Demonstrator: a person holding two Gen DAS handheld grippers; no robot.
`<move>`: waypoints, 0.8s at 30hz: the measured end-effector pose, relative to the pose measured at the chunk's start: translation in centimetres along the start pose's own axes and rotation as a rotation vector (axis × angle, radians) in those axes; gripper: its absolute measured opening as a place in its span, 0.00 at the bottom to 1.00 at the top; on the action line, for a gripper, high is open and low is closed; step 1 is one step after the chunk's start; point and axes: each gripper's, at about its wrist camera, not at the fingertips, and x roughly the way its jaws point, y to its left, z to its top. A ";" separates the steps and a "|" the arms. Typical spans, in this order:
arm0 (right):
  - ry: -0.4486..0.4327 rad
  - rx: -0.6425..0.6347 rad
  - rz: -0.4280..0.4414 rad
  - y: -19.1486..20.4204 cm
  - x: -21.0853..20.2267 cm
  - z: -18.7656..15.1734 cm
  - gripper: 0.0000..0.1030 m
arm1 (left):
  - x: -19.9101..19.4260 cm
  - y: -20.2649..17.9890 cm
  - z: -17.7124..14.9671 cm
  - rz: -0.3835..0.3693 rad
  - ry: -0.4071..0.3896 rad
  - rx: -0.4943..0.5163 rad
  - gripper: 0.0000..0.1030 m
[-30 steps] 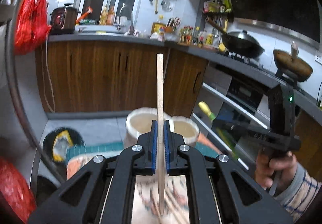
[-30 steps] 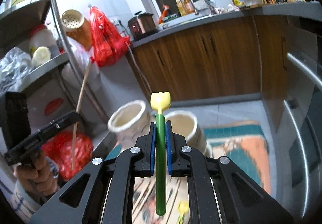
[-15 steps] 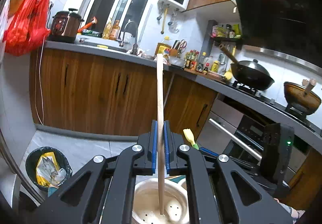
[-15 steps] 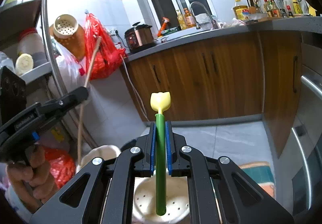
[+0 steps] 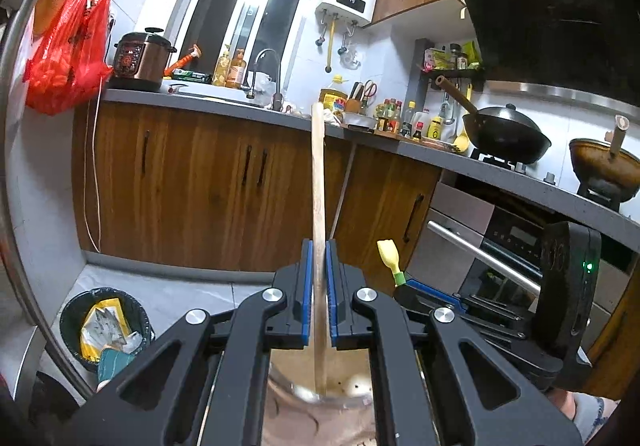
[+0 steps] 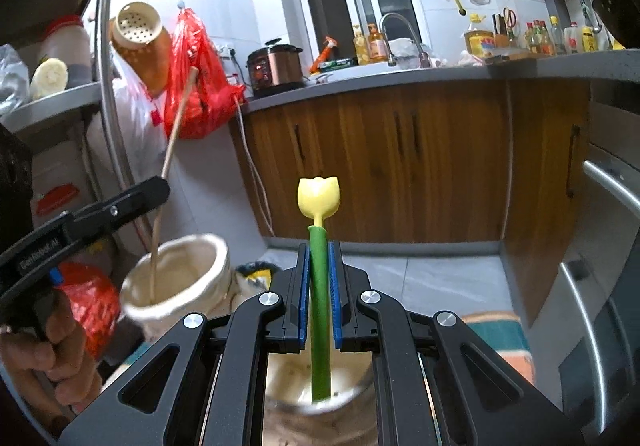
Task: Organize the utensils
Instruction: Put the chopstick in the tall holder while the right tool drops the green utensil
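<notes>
My left gripper (image 5: 318,294) is shut on a long wooden chopstick (image 5: 318,205) held upright; its lower end hangs inside a cream ceramic holder (image 5: 320,402) below. In the right wrist view the same chopstick (image 6: 176,125) dips into that cream holder (image 6: 180,278), with the left gripper (image 6: 156,189) around it. My right gripper (image 6: 320,298) is shut on a green utensil with a yellow tulip-shaped end (image 6: 319,197); its lower end hangs in a second cream holder (image 6: 320,394) under the jaws. The right gripper and the tulip end (image 5: 387,254) show in the left wrist view.
Wooden cabinets (image 5: 200,185) and a grey counter (image 5: 240,107) with sink, bottles and a rice cooker (image 5: 140,61) lie ahead. A black bin (image 5: 104,326) stands on the floor. A red bag (image 6: 196,85) hangs by a metal shelf rack (image 6: 108,85). A wok (image 5: 504,133) sits at right.
Both grippers have lowered their utensils from above the table over and into the two holders. The chopstick's end and the green utensil's end now sit inside the holders' mouths.
</notes>
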 end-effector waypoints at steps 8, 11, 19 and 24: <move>0.040 0.005 0.002 0.2 -1.5 -0.7 0.10 | -0.4 -1.0 -1.4 0.072 0.054 0.042 0.06; 0.064 -0.013 -0.013 0.5 -1.5 -0.7 0.10 | 0.2 -1.6 -1.7 0.097 0.093 0.091 0.06; 0.134 -0.028 -0.051 0.4 -0.8 -1.1 0.10 | 1.1 -1.6 -1.9 0.137 0.165 0.105 0.06; 0.144 -0.019 -0.057 0.3 -0.9 -1.5 0.10 | 1.2 -1.9 -2.2 0.150 0.180 0.125 0.06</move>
